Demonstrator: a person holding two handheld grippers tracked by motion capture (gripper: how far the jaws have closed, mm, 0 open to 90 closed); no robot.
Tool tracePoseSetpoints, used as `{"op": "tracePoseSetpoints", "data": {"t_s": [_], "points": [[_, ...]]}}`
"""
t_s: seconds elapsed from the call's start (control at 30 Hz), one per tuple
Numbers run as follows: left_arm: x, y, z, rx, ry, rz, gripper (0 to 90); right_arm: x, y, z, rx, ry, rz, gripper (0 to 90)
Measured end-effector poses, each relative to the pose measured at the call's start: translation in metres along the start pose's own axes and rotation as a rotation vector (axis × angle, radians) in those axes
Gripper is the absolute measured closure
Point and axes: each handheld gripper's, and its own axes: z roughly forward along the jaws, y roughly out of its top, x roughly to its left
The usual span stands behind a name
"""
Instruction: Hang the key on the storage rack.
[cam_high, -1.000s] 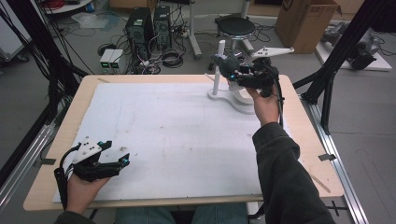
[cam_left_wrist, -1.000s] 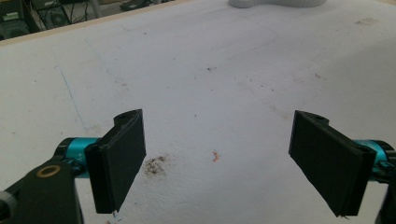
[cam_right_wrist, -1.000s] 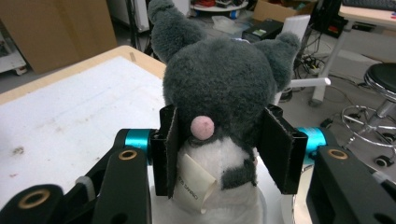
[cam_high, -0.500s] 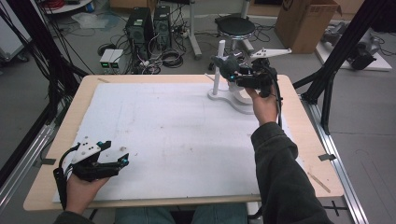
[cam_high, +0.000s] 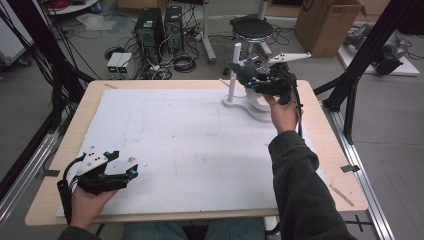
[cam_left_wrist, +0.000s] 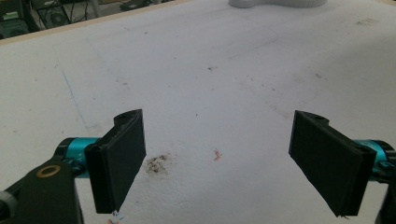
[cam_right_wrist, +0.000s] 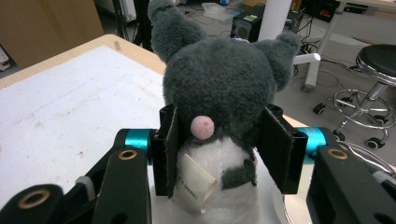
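At the far right of the tabletop, the right gripper has its fingers pinching a grey plush toy by the body, held above the white stand beside its upright post. Judged step: carrying the toy at the stand; the next move calls for a steady lowering or lift clear of the post. Near left, the left gripper rests with fingers spread wide, holding nothing.

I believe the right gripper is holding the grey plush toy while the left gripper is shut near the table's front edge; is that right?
Not quite: the left gripper is open, its jaws wide apart with nothing between them, as the left gripper view shows. The right gripper does hold the grey plush toy.
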Motion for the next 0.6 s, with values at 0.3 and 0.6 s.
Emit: {"op": "tracePoseSetpoints", "data": {"t_s": [0.3,0.6], "points": [[0.000,0.000,-0.001,-0.003,0.000,-0.006,19.0,-0.005,-0.010,0.003,0.006,-0.028,0.013,52.3],[0.000,0.000,0.001,-0.002,-0.002,-0.004,19.0,-0.008,-0.018,0.011,0.026,-0.026,0.023,52.3]]}}
